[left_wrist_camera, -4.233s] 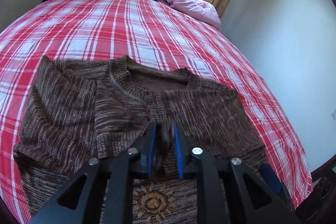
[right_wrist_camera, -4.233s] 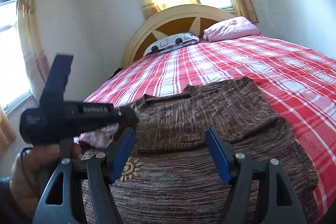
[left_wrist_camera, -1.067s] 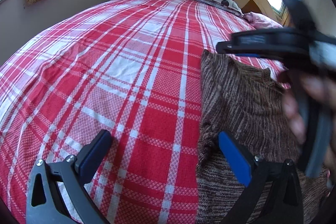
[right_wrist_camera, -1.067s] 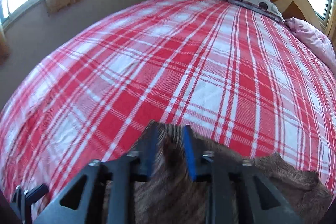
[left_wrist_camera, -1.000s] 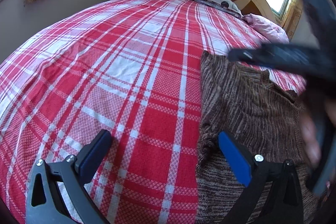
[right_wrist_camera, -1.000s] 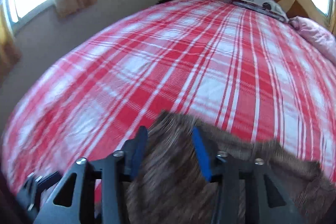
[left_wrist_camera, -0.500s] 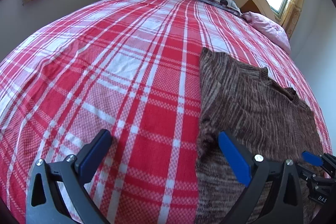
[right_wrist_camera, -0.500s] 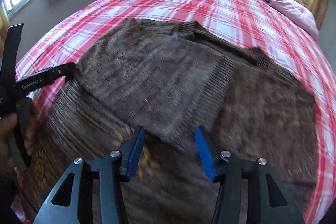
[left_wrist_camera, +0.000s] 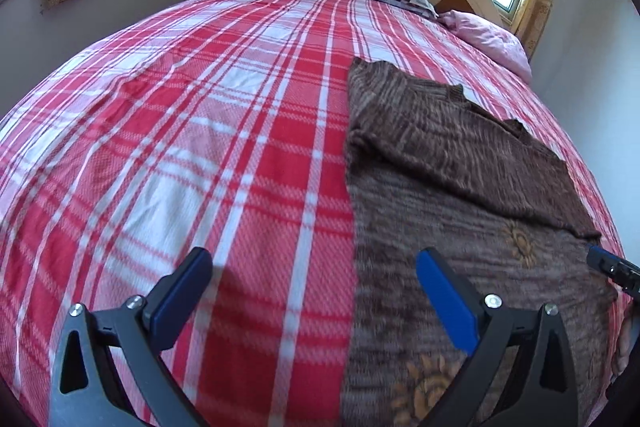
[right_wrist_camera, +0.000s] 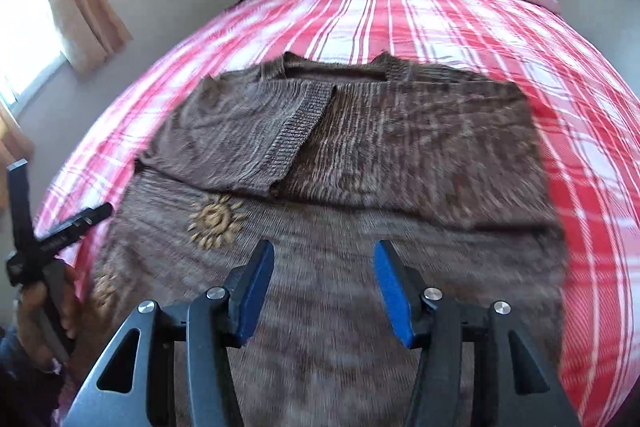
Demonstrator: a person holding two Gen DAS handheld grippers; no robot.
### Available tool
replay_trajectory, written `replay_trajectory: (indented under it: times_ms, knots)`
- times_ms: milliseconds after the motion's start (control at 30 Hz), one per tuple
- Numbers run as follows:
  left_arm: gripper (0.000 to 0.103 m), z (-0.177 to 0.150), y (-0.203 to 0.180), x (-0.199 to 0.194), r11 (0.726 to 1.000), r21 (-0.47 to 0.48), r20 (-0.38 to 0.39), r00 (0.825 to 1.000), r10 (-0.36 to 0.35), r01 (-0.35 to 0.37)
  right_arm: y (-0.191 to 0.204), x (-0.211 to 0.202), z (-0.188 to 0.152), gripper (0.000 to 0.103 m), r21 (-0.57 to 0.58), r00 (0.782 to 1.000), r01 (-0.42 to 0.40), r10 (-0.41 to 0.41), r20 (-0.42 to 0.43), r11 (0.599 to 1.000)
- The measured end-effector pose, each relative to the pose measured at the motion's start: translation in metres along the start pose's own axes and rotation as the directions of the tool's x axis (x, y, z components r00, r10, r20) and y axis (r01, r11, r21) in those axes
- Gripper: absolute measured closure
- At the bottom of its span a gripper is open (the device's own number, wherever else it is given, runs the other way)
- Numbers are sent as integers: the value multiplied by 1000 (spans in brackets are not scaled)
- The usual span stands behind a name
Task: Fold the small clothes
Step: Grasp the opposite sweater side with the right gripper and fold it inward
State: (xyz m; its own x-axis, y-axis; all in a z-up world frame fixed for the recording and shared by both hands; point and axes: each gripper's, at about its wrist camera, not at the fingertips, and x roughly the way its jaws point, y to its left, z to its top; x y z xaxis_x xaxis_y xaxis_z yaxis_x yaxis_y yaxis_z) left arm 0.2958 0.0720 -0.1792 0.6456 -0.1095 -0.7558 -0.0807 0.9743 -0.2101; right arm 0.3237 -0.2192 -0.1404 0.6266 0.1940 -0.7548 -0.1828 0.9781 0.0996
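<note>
With both sleeves folded in, the brown knit sweater lies mid-frame on the plaid bedspread; left gripper and right gripper hover spread, empty. Next: pinch the hem, fold toward collar.

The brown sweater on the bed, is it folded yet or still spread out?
Partly folded: the brown sweater has both sleeves turned in over its chest, but the body lies full length on the plaid bedspread.
</note>
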Motion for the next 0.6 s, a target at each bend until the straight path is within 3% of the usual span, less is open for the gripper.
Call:
replay_trajectory:
  times_ms: [167, 333, 467, 600]
  knots:
    - [0, -31, 6, -34, 1000, -7, 28, 999, -17, 17, -21, -42, -40, 49, 37, 999, 27, -28, 17, 999]
    - [0, -65, -2, -61, 997, 77, 48, 999, 13, -16, -43, -77, -87, 49, 58, 995, 92, -94, 41, 994]
    - [0, -84, -9, -74, 989, 136, 61, 997, 49, -57, -59, -93, -117, 49, 87, 989, 136, -141, 53, 987]
    - [0, -96, -11, -79, 989, 141, 35, 999, 38, -43, -69, -100, -143, 49, 127, 989, 134, -140, 37, 983]
